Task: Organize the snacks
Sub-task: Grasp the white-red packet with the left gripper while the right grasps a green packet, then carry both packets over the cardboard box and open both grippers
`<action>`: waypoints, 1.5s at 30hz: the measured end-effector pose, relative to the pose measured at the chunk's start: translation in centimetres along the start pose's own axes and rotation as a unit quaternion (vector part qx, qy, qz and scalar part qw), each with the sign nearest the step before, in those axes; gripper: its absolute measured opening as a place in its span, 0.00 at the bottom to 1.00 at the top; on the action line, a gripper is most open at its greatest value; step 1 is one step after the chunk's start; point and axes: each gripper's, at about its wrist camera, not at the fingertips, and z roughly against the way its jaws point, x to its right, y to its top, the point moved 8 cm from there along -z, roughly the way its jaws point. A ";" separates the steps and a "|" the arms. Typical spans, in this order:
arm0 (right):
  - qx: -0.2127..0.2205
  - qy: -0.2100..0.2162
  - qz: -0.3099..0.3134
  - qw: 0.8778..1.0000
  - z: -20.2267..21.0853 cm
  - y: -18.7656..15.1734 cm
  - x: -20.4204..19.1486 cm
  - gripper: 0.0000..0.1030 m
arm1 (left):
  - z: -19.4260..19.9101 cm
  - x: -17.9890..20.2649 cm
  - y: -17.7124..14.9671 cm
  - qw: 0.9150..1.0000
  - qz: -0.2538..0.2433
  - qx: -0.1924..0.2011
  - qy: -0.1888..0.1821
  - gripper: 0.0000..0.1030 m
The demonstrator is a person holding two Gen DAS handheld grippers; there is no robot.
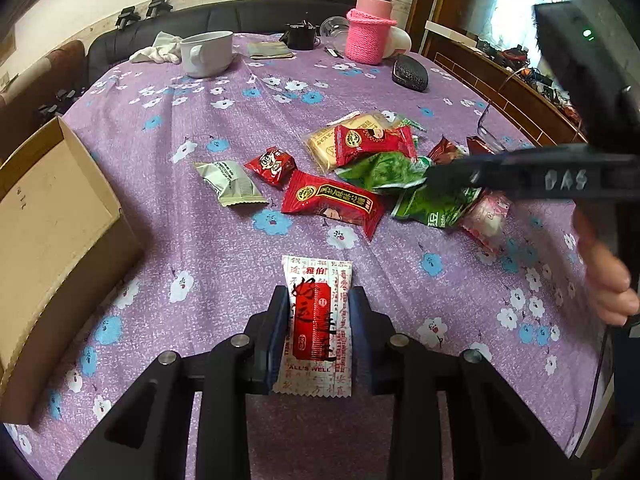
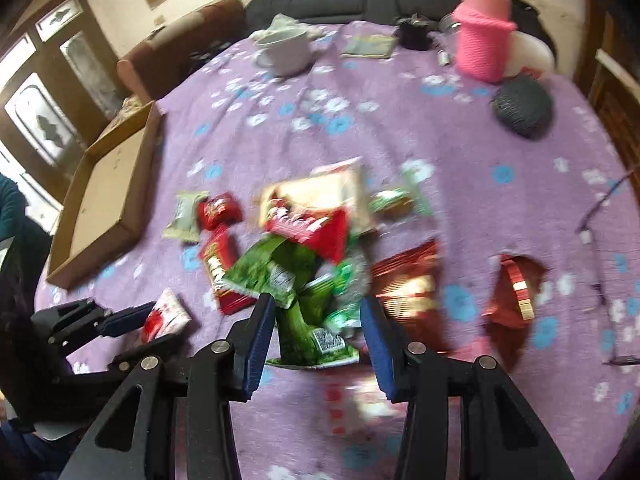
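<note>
**Snacks being sorted: one sachet pinched, a green packet next**

Snacks are being gathered one at a time, it is judged, for the cardboard box (image 1: 52,240) at the left edge of the desk (image 1: 224,264). A flat white-and-red sachet (image 1: 318,320) with crimped, saw-toothed ends is pinched between the blue pads of the left claw (image 1: 319,320), low over the near part of the cloth. The right claw (image 2: 318,332) is held spread, with a crinkled, glossy green packet (image 2: 308,320) lying between its blue pads; no pressure on the packet can be made out, the right wrist view being blurred.

The rest of the heap lies mid-desk: a long red foil bar (image 1: 332,204), a small red pouch (image 1: 272,164), a pale grey-green pillow pack (image 1: 230,182), and a clear-wrapped biscuit pack (image 1: 340,140) under another red wrapper. All are soft, slippery film.

The desk is covered by a purple cloth printed with white and blue flowers. Far off stand a white mug (image 1: 206,54) and a jar in a pink knitted sleeve (image 1: 370,34).

Next, the sachet is probably to be carried left over the box rim, while the right pads are to be closed on the green film alone.
</note>
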 end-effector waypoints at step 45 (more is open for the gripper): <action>0.044 0.044 0.087 0.994 3.4 6.8 -16.5 0.30 | 12.1 -16.7 4.1 0.985 0.130 0.099 0.058 0.28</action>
